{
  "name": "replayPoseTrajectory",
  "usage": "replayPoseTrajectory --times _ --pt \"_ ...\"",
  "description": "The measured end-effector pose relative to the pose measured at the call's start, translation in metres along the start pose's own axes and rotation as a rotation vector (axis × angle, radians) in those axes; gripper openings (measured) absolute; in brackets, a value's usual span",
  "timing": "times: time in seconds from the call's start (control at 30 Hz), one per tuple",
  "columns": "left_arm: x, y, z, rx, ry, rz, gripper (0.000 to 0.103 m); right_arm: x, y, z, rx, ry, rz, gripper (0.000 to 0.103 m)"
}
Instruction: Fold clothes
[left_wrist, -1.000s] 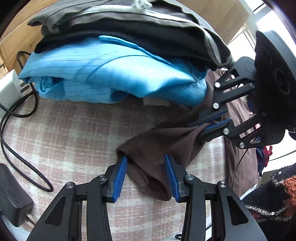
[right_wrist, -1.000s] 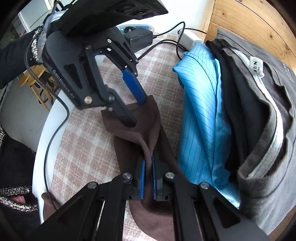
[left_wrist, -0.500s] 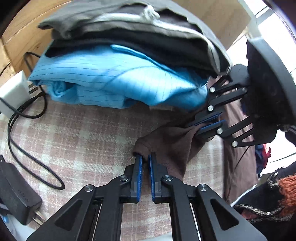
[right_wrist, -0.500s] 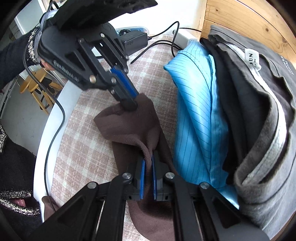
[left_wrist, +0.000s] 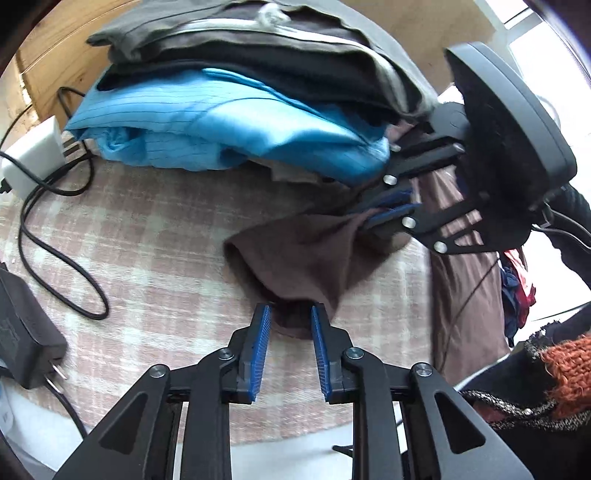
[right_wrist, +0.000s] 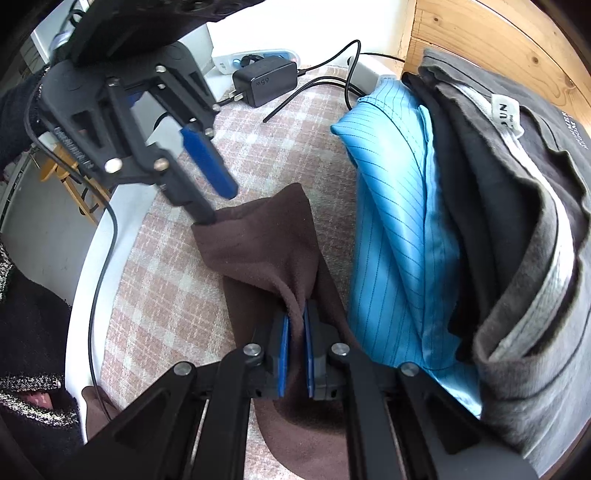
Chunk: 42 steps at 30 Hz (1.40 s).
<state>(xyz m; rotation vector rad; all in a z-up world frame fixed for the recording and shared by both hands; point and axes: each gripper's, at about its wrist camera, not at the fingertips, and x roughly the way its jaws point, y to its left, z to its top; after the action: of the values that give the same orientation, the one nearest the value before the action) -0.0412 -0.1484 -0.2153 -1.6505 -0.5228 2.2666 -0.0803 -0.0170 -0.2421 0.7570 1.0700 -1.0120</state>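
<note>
1. Left wrist view: my left tongs (left_wrist: 289, 325) stand released, pads apart, with the near fold of the brown garment (left_wrist: 303, 258) lying just past their tips at 12 o'clock. Half a second ago they were clenched on that fold, so I have just let it go.
2. Right tongs (right_wrist: 294, 328) are clenched on a ridge of the same cloth, holding it pinched up off the bench (right_wrist: 162, 295).
3. I judge a fold has just been laid down at the left end, while the right end is not yet set.
4. The garment lies doubled on the checked bench cover, its far edge close against the stack of folded clothes (left_wrist: 236, 110) at 12 o'clock.
5. Open room lies at 9 to 10 o'clock, though a black cable (left_wrist: 55, 236) and charger (left_wrist: 22, 332) sit there. The bench edge runs near at 6 o'clock, and more brown cloth hangs over it at 3 o'clock.
</note>
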Motion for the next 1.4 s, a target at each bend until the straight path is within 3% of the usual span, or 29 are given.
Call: replayPoseTrajectory --times 0.23,0.3,0.43,0.5,0.53,0.57,0.6,0.67,0.8,0.87,0.93,1.03,1.1,1.13,1.23,1.3,1.4 --pt "0.015 -0.016 0.002 -0.001 0.033 -0.069 0.029 -0.005 -0.001 -0.008 -0.005 -0.002 -0.005 0.007" --pt "0.019 -0.020 0.002 -0.001 0.042 -0.088 0.035 -0.007 -0.001 -0.011 -0.006 -0.003 -0.006 0.008" --pt "0.038 -0.018 0.007 -0.013 0.070 -0.086 0.035 -0.009 -0.001 -0.017 -0.003 -0.006 -0.006 0.007" --pt "0.039 -0.016 0.011 -0.034 0.044 -0.100 0.029 -0.009 -0.002 -0.020 0.000 -0.005 -0.010 0.007" --pt "0.037 -0.016 0.012 -0.045 0.026 -0.098 0.021 -0.010 -0.002 -0.022 0.002 -0.005 -0.009 0.008" --pt "0.035 -0.016 0.014 -0.055 0.008 -0.097 0.006 -0.012 -0.002 -0.023 0.005 -0.007 -0.005 0.008" --pt "0.030 -0.016 0.013 -0.065 -0.014 -0.087 0.006 -0.013 -0.002 -0.025 0.007 -0.010 -0.001 0.008" --pt "0.014 -0.017 0.009 -0.078 -0.069 -0.073 0.006 -0.019 -0.003 -0.029 0.014 -0.021 0.013 0.012" --pt "-0.027 -0.037 -0.009 -0.053 -0.191 -0.056 0.005 -0.033 -0.005 -0.033 0.037 -0.039 0.057 0.031" --pt "-0.042 -0.044 -0.017 -0.042 -0.227 -0.035 0.005 -0.045 -0.005 -0.035 0.039 -0.069 0.078 0.036" --pt "-0.055 -0.048 -0.023 -0.035 -0.259 -0.018 0.005 -0.057 0.006 -0.035 0.030 -0.096 0.081 0.047" --pt "-0.084 -0.029 -0.014 -0.047 -0.303 -0.014 0.004 -0.053 0.042 0.018 -0.020 -0.107 0.038 0.053" --pt "-0.092 -0.018 -0.005 -0.056 -0.324 -0.019 0.002 -0.009 0.069 0.078 -0.036 -0.104 0.024 0.053" --pt "-0.087 -0.017 -0.003 -0.058 -0.333 -0.026 0.002 -0.001 0.064 0.084 -0.029 -0.099 0.039 0.053" --pt "-0.067 -0.007 0.007 -0.068 -0.293 0.059 0.002 0.020 0.031 0.086 -0.011 -0.070 0.081 0.053" --pt "-0.068 -0.001 0.002 -0.090 -0.281 0.082 0.002 0.012 0.038 0.079 -0.039 -0.081 0.109 0.053" --pt "-0.072 0.010 -0.017 -0.133 -0.283 0.084 0.002 0.038 0.051 0.076 -0.082 -0.058 0.112 0.053"
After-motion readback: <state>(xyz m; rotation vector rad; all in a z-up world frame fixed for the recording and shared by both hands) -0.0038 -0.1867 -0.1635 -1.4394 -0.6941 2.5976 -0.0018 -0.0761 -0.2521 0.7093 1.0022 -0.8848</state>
